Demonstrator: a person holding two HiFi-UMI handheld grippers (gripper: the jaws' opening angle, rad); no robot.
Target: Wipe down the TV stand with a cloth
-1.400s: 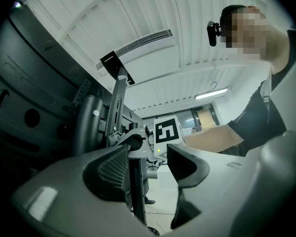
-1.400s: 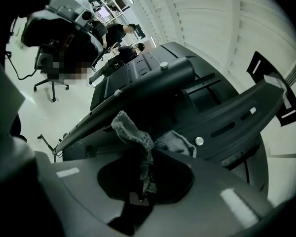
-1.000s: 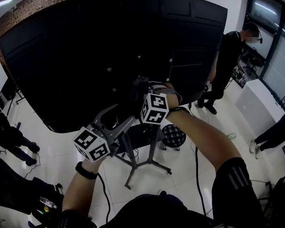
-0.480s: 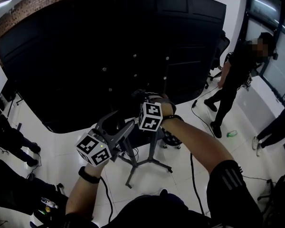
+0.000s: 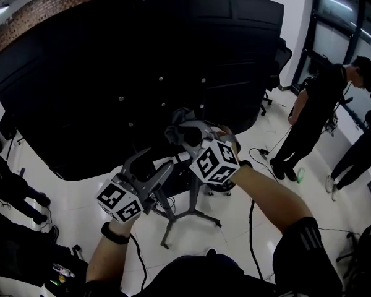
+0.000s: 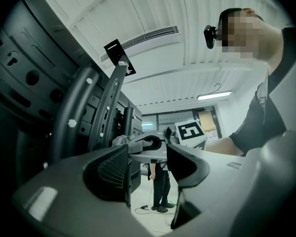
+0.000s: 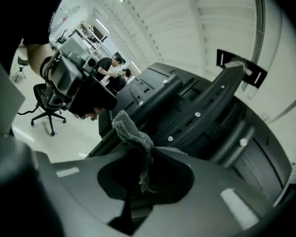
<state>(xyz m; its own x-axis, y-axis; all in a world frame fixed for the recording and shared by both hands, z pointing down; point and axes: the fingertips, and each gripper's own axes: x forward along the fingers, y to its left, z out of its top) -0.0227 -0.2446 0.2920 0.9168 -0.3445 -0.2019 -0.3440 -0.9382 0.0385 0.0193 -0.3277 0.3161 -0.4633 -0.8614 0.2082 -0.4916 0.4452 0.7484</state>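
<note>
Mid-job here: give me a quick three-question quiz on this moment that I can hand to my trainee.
1. True or false: the left gripper has its jaws apart with nothing held between them.
2. Multiple choice: what is the right gripper holding? A) a grey cloth; B) a spray bottle; C) a cable.
3. Short answer: in the head view, which face of the TV on its stand is turned toward the person, the screen or the back?

Key: 1 true; 2 A; 3 the back.
</note>
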